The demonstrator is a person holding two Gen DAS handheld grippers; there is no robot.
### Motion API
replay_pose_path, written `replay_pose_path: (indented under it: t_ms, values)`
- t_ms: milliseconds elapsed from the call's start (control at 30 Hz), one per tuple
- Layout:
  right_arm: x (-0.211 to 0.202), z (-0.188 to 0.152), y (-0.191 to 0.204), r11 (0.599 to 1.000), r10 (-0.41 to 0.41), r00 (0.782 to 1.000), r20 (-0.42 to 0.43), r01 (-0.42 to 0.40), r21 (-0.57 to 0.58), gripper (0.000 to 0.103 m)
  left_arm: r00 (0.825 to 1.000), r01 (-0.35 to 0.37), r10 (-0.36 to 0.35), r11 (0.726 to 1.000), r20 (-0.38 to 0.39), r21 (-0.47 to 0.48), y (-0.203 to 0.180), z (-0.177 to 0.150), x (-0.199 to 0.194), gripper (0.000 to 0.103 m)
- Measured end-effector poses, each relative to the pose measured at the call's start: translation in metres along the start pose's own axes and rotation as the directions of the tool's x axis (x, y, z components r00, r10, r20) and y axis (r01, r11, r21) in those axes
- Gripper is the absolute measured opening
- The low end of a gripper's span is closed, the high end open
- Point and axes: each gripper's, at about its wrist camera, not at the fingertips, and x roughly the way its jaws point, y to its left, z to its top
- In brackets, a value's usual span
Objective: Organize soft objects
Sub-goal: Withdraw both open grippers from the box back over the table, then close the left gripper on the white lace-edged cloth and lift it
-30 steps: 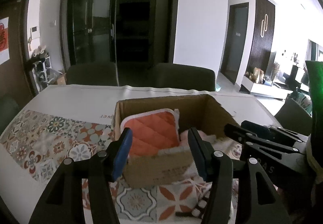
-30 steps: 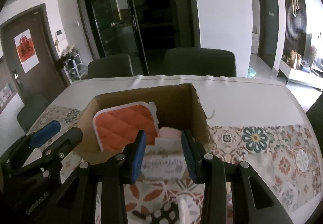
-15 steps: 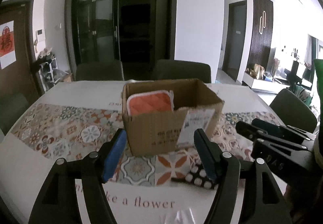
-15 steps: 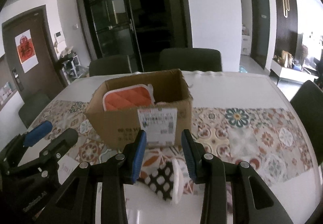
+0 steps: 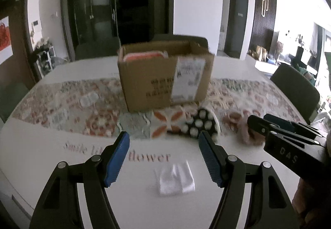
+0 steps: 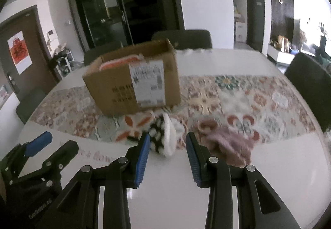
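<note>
Between the blue pads of the left claw (image 5: pixel 164 157) nothing is held; its jaws have just been opening and now stand wide and released over the bare white tabletop (image 5: pixel 62 167), with a small white folded cloth (image 5: pixel 175 179) lying just below the gap. That spread looks like preparation for a pickup. The right claw (image 6: pixel 167 157) is also released, jaws parted more narrowly with only tabletop between them.

Measured from the cardboard box (image 5: pixel 165 76), which serves as the collection bin on the patterned runner (image 5: pixel 82 105), the remaining soft things lie in front of it, toward the claws: a black pot holder with white dots (image 5: pixel 199 124) sits just beside the box's front face, and a pinkish fuzzy cloth (image 6: pixel 231 144) lies further to the right, near the right claw. Inside the box an orange quilted pot holder (image 5: pixel 144 55) stands on edge against the left wall, probably to leave room for more.
</note>
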Motion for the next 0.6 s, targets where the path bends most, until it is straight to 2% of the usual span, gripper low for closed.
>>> replay_pose_path:
  t_ms: [400, 600]
  values:
    - [0.012, -0.053, -0.020, 0.999, -0.038, 0.996, -0.078, 0.039, 0.018, 0.038, 0.993, 0.054, -0.055, 0.998, -0.107, -0.015, -0.009, -0.054, 0.024, 0.068]
    - [0.028, -0.069, -0.025, 0.998, -0.045, 0.989, -0.143, 0.050, 0.030, 0.038, 0.981, 0.069, -0.072, 0.997, -0.182, -0.025, -0.011, -0.064, 0.051, 0.068]
